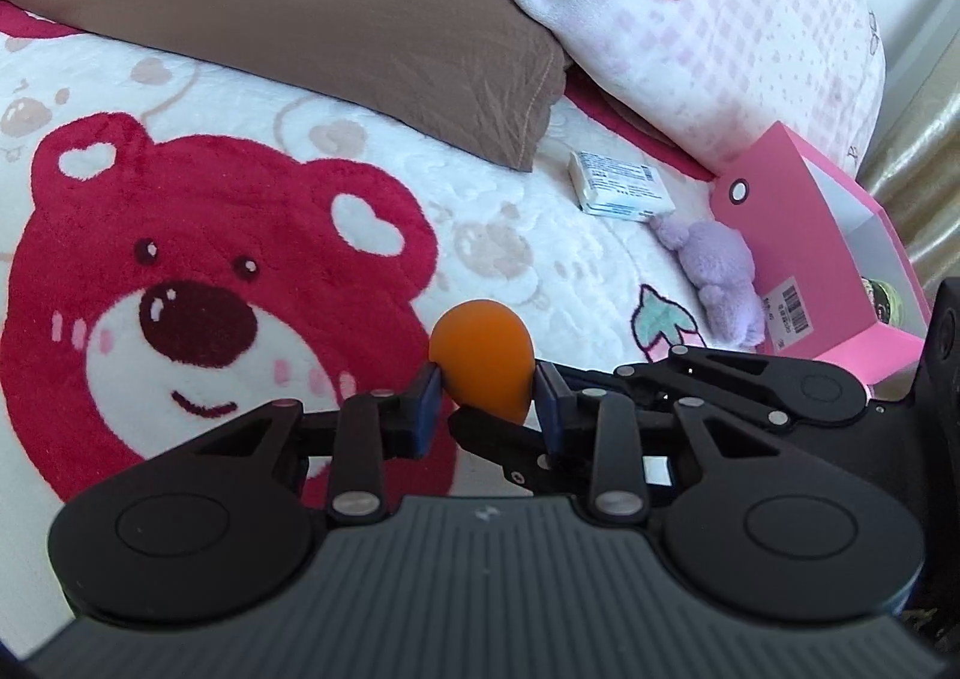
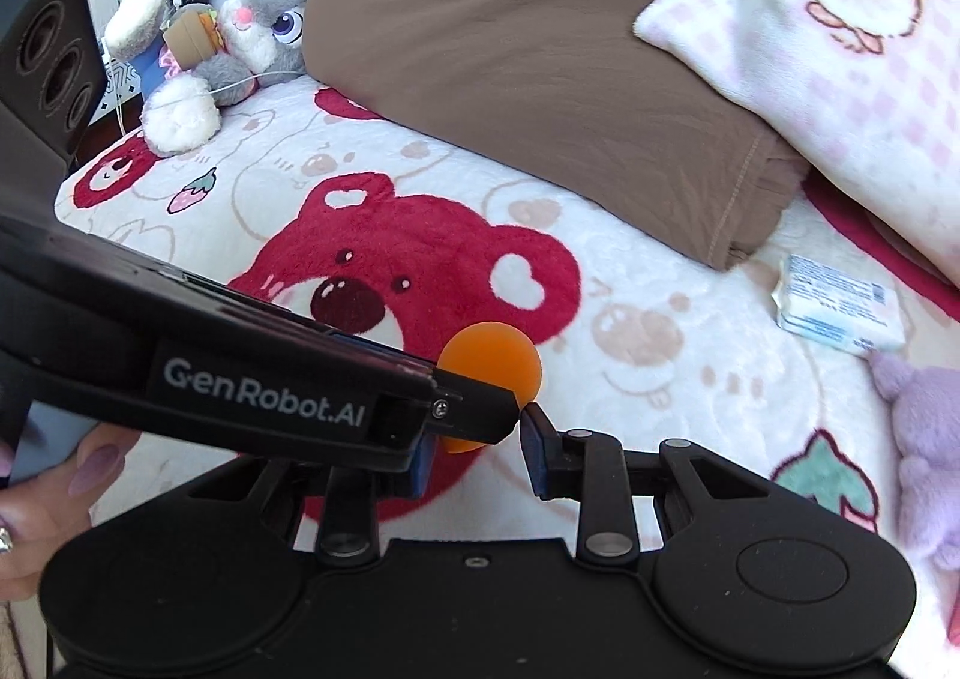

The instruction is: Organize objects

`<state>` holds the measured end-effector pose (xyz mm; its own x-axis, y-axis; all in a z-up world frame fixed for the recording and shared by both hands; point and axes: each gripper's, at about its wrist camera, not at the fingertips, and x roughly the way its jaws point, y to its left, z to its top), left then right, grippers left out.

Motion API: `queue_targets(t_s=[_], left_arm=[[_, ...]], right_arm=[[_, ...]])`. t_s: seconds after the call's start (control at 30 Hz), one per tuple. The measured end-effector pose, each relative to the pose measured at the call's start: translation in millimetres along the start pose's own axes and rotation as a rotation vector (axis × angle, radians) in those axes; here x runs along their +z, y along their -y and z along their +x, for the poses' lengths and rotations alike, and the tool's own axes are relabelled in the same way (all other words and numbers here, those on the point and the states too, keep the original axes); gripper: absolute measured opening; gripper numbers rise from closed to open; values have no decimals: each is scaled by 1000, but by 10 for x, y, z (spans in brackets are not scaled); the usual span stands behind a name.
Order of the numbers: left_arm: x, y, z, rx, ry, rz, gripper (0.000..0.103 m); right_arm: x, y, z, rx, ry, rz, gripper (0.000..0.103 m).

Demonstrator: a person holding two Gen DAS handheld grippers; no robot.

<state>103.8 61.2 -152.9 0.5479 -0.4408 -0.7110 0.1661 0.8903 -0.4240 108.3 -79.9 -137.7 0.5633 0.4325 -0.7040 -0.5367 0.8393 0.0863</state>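
Observation:
An orange ball (image 1: 483,356) is pinched between the blue pads of my left gripper (image 1: 486,397), held above the bear blanket (image 1: 198,283). In the right wrist view the same ball (image 2: 493,362) sits at the tip of the left gripper's body, which crosses in front of my right gripper (image 2: 474,448). My right gripper's jaws stand apart around the left gripper's tip; its left finger is partly hidden. A pink box (image 1: 822,253) lies open at the right, with a purple plush (image 1: 720,274) against it and a white packet (image 1: 621,185) beside.
A brown pillow (image 1: 312,18) and a pink-checked pillow (image 1: 720,18) lie at the back of the bed. A grey rabbit plush (image 2: 240,30) sits at the far left. The purple plush (image 2: 924,439) and white packet (image 2: 840,304) lie to the right.

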Motion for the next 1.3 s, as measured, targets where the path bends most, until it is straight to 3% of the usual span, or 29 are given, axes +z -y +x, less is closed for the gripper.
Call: queue_targets(t_s=[0.4,0.6,0.9,0.97,1.03,1.2,1.27,1.3], left_arm=[[-103,328,-62,-65,-54,28,31],[-154,228,116,-84,-87,-72,33],[-188,235,312,-79,-63,-39,36],[-194,257,309,-78,-58,-26,35],[-197,260,308,-80,-64,-22,34],[-226,239,309,-83,-67,-24,34],[-228,244,304,-80,-66,-22,35],[-228,250,304,-76,-70,-24,35]], right_arm=[[-248,150,-395,-11,14,46,35],[-375,247,-351,-12,-3,64,34],[-500,370,-230,-11,-34,115,30],[-502,394,-244,-5,-28,127,35],[-491,402,-239,-17,-21,117,47],[-473,388,-138,-27,0,32,51],[-480,355,-144,-30,17,3,47],[-480,327,-159,-22,22,-17,36]])
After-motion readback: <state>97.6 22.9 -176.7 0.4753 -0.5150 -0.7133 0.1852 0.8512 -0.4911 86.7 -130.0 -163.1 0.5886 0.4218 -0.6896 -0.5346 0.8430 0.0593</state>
